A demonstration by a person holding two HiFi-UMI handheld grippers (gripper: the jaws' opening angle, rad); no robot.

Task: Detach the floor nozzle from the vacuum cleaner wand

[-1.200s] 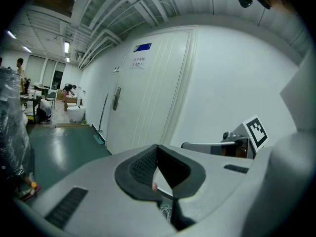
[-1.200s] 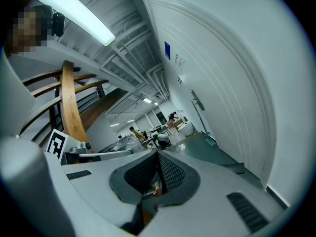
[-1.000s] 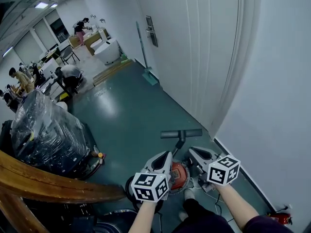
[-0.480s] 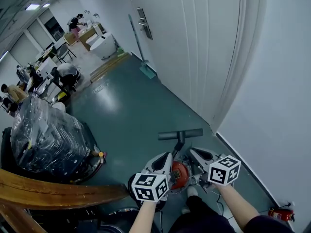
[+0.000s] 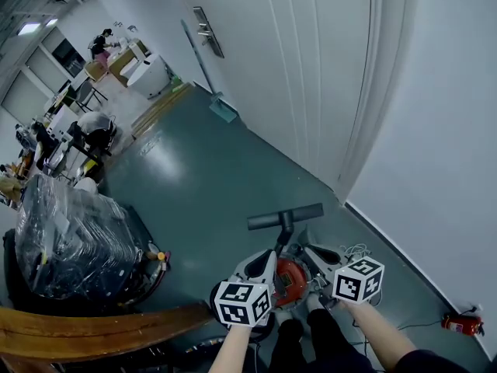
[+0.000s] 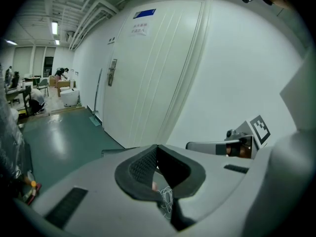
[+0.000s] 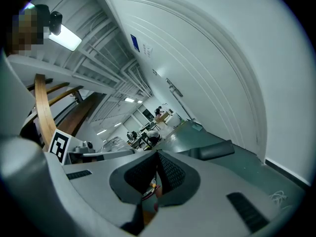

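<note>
Red-orange vacuum cleaner body sits at lower centre of the head view, mostly hidden behind the two grippers; its shape is hard to make out. Black floor nozzle lies flat on the floor just above it in frame, a dark crossbar with a short stub of wand running down toward the body. The joint between nozzle and wand is too small to read. Nozzle shows again in the right gripper view, right of centre, its far end cut off by the gripper housing.

Left gripper: jaws together, nothing between them. Right gripper: jaws likewise together and empty. Both point toward the vacuum; whether either touches it, I cannot tell. Forearms are cut off at the bottom edge.

A thin pale cable lies in loops on the floor right of the right gripper.

The floor is teal-green and glossy, with a light patch of glare toward the upper left. A white panelled door and a plain white wall fill the right half; door handle at upper centre. A long-handled dustpan leans by the door. A plastic-wrapped load is at left, a wooden rail at lower left, a small red fire extinguisher at lower right. Distant people at desks, upper left, are too small to detail.
</note>
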